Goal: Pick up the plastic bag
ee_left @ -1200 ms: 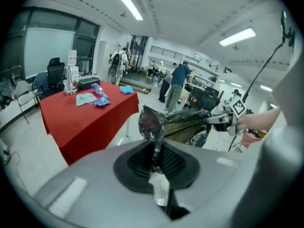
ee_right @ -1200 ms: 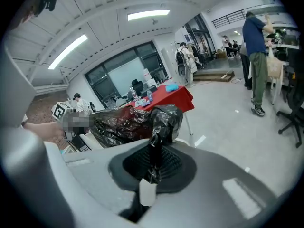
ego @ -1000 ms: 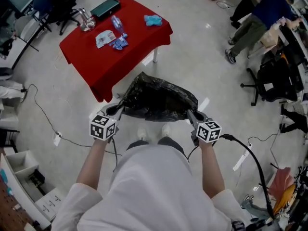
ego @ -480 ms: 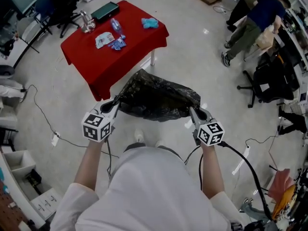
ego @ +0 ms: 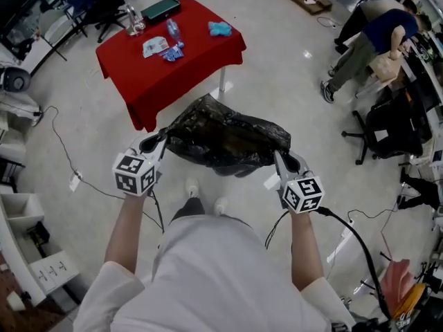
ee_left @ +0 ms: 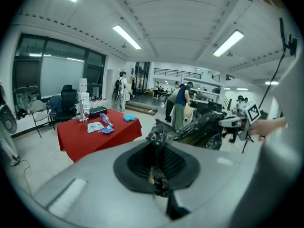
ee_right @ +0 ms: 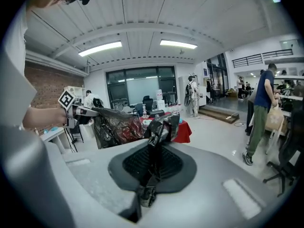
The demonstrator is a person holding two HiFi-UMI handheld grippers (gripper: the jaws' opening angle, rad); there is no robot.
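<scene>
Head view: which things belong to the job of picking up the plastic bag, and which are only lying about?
Job:
- black plastic bag, held off the floor
- left gripper, shut on one edge
- right gripper, shut on the other edge

Lying about:
- red table
- blue cloth, bottle and dark case on it

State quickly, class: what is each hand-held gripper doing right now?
Left hand-held gripper: closed, holding one edge of the black plastic bag.
Right hand-held gripper: closed, holding the bag's other edge.
</scene>
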